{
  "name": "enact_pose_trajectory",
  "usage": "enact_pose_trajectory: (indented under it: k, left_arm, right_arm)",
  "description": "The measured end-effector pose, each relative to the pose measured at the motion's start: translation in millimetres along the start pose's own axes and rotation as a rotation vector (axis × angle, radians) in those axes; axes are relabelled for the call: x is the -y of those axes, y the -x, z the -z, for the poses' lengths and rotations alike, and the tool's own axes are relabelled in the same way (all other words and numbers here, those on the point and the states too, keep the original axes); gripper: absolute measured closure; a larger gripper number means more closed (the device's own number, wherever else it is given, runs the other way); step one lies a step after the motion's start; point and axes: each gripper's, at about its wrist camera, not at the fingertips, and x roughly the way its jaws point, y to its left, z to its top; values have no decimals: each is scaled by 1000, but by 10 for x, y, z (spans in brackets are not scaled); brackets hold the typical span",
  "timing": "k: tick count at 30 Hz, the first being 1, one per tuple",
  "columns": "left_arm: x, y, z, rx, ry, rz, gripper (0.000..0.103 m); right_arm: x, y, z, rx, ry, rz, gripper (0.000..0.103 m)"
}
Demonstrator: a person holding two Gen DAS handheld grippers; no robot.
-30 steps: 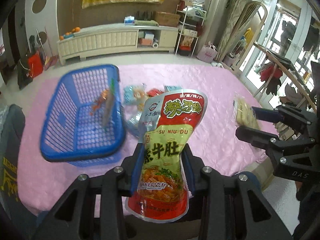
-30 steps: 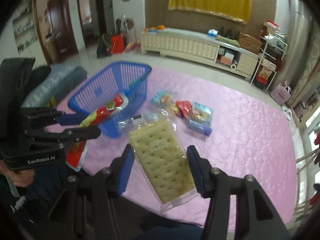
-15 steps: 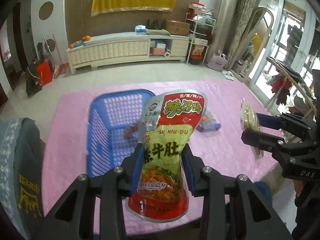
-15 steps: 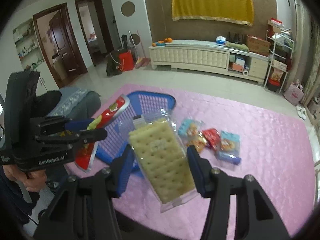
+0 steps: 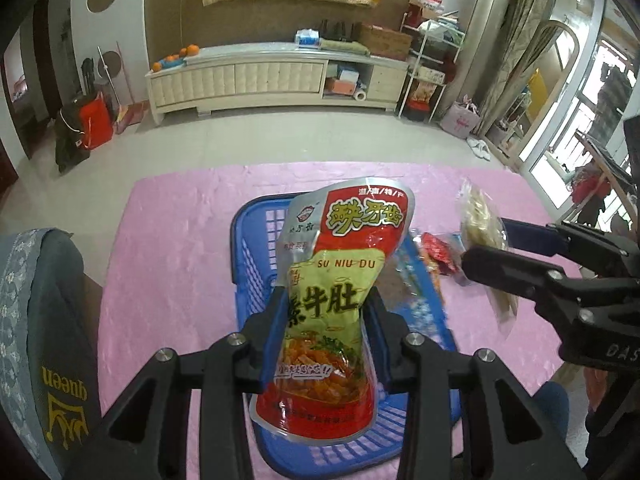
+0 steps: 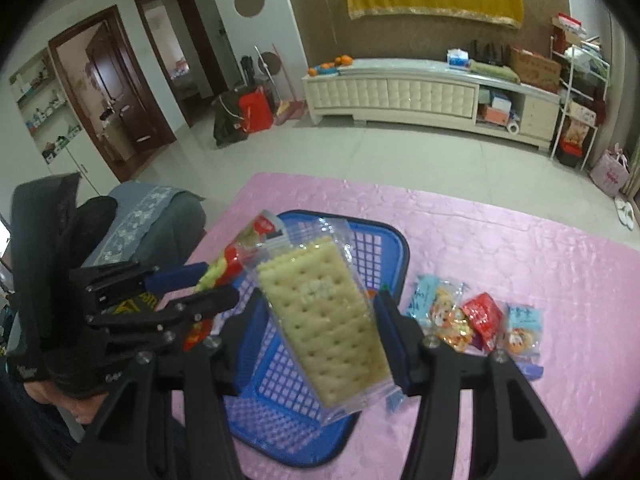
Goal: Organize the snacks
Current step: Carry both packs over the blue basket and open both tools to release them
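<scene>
My left gripper [image 5: 326, 312] is shut on a red and green snack pouch [image 5: 340, 280], held upright above the blue plastic basket [image 5: 248, 264]. My right gripper [image 6: 316, 320] is shut on a clear pack of crackers [image 6: 324, 320], also over the blue basket [image 6: 376, 252]. In the left wrist view the right gripper [image 5: 484, 252] stands at the right with the cracker pack [image 5: 480, 224] seen edge-on. The left gripper [image 6: 208, 284] and its pouch [image 6: 236, 256] show at the left in the right wrist view. Several small snack packets [image 6: 476, 320] lie on the pink cloth right of the basket.
A pink quilted cloth [image 6: 520, 248] covers the table. A grey chair back [image 5: 36, 320] with a cushion stands at the table's left edge. Beyond the table lie tiled floor and a long white cabinet [image 5: 272, 76].
Both grippers have swung left with their packs, so the basket now lies straight beneath them instead of off to the left. The grips are unchanged.
</scene>
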Motion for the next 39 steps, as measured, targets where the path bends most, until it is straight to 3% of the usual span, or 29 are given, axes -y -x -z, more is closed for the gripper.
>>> enact_pose_trajectory:
  k: [9, 15, 17, 19, 25, 39]
  left_arm:
    - [-169, -341, -137, -28, 25, 10, 66]
    - [-167, -380, -146, -6, 27, 22, 57]
    - [-198, -365, -165, -4, 29, 13, 55]
    - [-167, -334, -154, -3, 20, -2, 50]
    - [-107, -234, -92, -6, 11, -17, 47]
    - [328, 438, 235, 46, -22, -28, 40]
  right_arm:
    - [29, -450, -141, -81, -30, 21, 45]
    - [31, -542, -187, -99, -15, 7, 43]
    - [37, -556, -178, -106, 1, 20, 40]
    - [28, -542, -218, -94, 8, 38, 26]
    - [-31, -300, -118, -70, 27, 44, 24]
    - [-71, 538, 209, -11, 33, 80, 24]
